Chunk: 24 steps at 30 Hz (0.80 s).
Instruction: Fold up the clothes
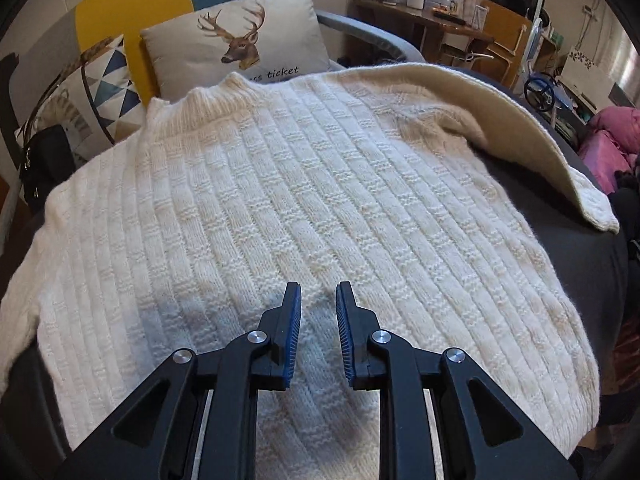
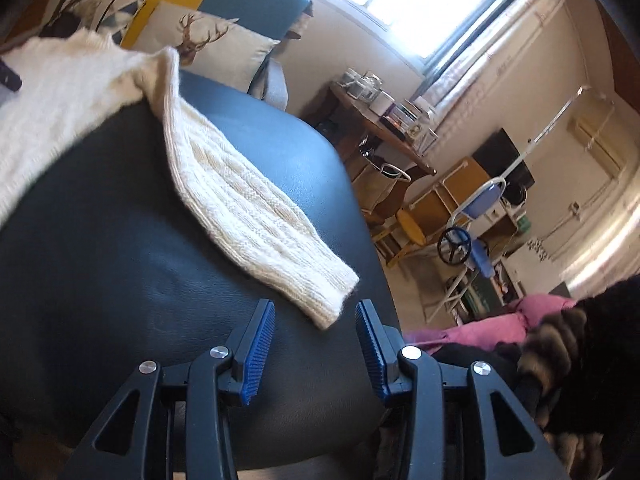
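A cream knitted sweater (image 1: 280,208) lies spread flat on a dark leather seat (image 1: 560,264), collar toward the cushions. My left gripper (image 1: 318,292) hovers over its lower middle, jaws narrowly apart with nothing between them. One sleeve (image 1: 520,120) curves out along the seat's right side. In the right wrist view that sleeve (image 2: 248,208) lies diagonally on the dark seat (image 2: 120,272), its cuff (image 2: 332,300) just ahead of my right gripper (image 2: 316,308). The right jaws stand open and apart from the cuff.
A deer-print cushion (image 1: 240,44) and a triangle-patterned cushion (image 1: 100,84) lean at the seat's back. A black bag (image 1: 44,160) sits at the left. Pink clothing (image 2: 480,328) lies right of the seat. A cluttered wooden desk (image 2: 380,120) and chairs stand beyond.
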{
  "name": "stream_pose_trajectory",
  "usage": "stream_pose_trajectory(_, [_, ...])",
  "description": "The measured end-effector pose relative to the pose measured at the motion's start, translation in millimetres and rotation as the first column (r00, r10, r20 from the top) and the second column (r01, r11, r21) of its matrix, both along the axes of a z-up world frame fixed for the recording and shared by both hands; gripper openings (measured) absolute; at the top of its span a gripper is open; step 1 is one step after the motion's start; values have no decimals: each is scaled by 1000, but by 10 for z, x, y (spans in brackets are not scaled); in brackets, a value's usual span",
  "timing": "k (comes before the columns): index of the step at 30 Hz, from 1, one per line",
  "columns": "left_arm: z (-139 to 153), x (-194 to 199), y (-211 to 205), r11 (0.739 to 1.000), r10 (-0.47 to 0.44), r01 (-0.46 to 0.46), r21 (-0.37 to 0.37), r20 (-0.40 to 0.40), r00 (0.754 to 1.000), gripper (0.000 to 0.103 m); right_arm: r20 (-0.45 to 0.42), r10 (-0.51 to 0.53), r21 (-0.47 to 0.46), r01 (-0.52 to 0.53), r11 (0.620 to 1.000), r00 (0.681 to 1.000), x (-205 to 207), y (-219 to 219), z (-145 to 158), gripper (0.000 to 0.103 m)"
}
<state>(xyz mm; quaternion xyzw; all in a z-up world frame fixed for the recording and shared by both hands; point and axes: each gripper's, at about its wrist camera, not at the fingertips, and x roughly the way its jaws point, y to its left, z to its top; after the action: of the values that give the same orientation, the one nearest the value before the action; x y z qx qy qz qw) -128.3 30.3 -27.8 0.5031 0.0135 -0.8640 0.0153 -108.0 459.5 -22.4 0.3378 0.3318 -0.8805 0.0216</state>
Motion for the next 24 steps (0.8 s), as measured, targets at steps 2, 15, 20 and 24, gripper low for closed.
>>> stream_pose_trajectory(2, [-51,-8,-30,1000,15,-15,3,21,1000,19,15,15,25,-15,1000,1000,-79,-25,-112,43])
stream_pose_trajectory(15, [-92,14,-83,996,58,-60,60,35,998,20,-9,81,145,-79,986,997,-460,-149,-451,43])
stream_pose_trajectory(20, [-104,8,-114,994,65,-68,84,36,997,20,67,119,189,-130,973,991,-591,-205,-502,16])
stream_pose_trajectory(24, [-112,17,-118,994,61,-64,89,33,998,21,116,105,193,-126,973,988,-671,-269,-538,0])
